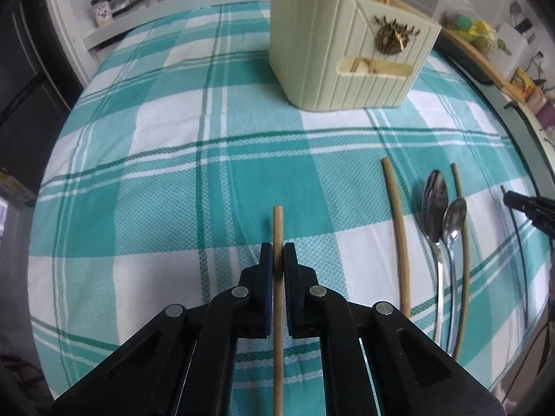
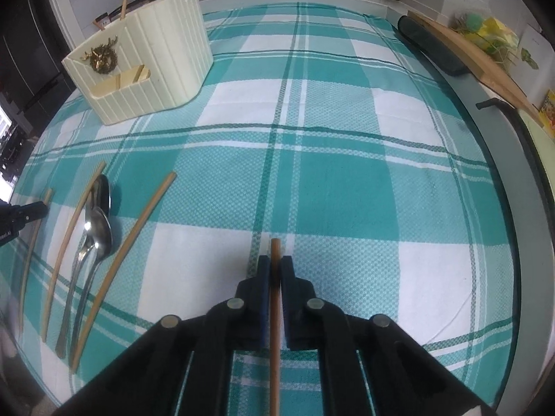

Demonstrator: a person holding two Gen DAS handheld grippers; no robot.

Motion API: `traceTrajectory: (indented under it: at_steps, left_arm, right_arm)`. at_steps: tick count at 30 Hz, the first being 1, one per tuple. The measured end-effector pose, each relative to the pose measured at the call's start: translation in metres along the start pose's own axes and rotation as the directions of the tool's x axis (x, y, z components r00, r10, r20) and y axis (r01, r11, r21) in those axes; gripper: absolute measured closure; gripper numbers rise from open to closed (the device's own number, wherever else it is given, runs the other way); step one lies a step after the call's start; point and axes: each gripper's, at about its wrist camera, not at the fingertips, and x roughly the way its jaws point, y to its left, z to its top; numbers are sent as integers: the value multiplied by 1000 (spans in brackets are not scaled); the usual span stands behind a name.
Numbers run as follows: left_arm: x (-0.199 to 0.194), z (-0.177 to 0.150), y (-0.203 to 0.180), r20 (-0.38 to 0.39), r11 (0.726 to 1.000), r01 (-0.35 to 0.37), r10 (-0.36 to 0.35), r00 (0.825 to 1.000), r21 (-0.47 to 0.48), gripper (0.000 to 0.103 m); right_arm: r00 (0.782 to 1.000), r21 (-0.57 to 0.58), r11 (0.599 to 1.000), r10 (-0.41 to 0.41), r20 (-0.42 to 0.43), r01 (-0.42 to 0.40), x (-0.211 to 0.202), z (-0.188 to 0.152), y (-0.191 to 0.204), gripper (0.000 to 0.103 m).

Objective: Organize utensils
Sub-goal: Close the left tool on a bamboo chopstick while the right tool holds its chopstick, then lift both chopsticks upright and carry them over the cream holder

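Gripping one chopstick each, both tools are clamped shut on thin wooden sticks.

Left wrist view, L to R: left tool (image 1: 278, 260) at 6 o'clock, jaws closed on a pale chopstick (image 1: 278, 228), tip poking out toward 12, rest running back under the tool. Cream ribbed holder (image 1: 326, 48) at 12–1 o'clock on the teal check cloth (image 1: 156, 180), sticks already standing in it. At 3–4 o'clock, loose pile on the cloth: bamboo stick (image 1: 397, 228), two steel spoons (image 1: 437, 208) overlapping, another stick (image 1: 463, 242) just beside them. Right tool's tip peeks in at 3 o'clock edge.

Right wrist view: holder (image 2: 145, 66) at 10–11 o'clock, leftover sticks + spoons at 8–9 o'clock, right tool (image 2: 275, 270) at 6 o'clock closed on a darker brown chopstick (image 2: 275, 253).

Handling, my guess: chopsticks are light, stiff, smooth and round, so they'll pivot or slip if pinched near an end; grip nearer the middle and keep pads square. Spoons are heavier, slick metal; best taken at the handle neck, one at a time since they overlap. Holder's prob light plastic and may tip if bumped. Counter under the cloth isn't visible.
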Motion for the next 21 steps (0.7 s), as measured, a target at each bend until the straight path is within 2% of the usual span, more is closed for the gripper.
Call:
traceTrajectory:
  at_steps: [4,9,14,21]
  left_arm:
    - [-48,3,1,115,1000,9,-8,993,-14,99]
    - [-111,1,6,242,998,59,-49,969,-34,99]
    - [-156,-11,3,327,995,101,-89,941,-19,99]
    - [-189,-18,-6,400,991,136,-123,908,-3,99]
  right_arm:
    - [994,27,998,50,93,-52,-32,-2,2,97]
    - [969,1,996,83,231,-85,-94,-4,12,97]
    - [925,-39,992,123,359,-116,-156,-15,23,97]
    - [854,-101,992,115,507,-73,-212,-30,42,97]
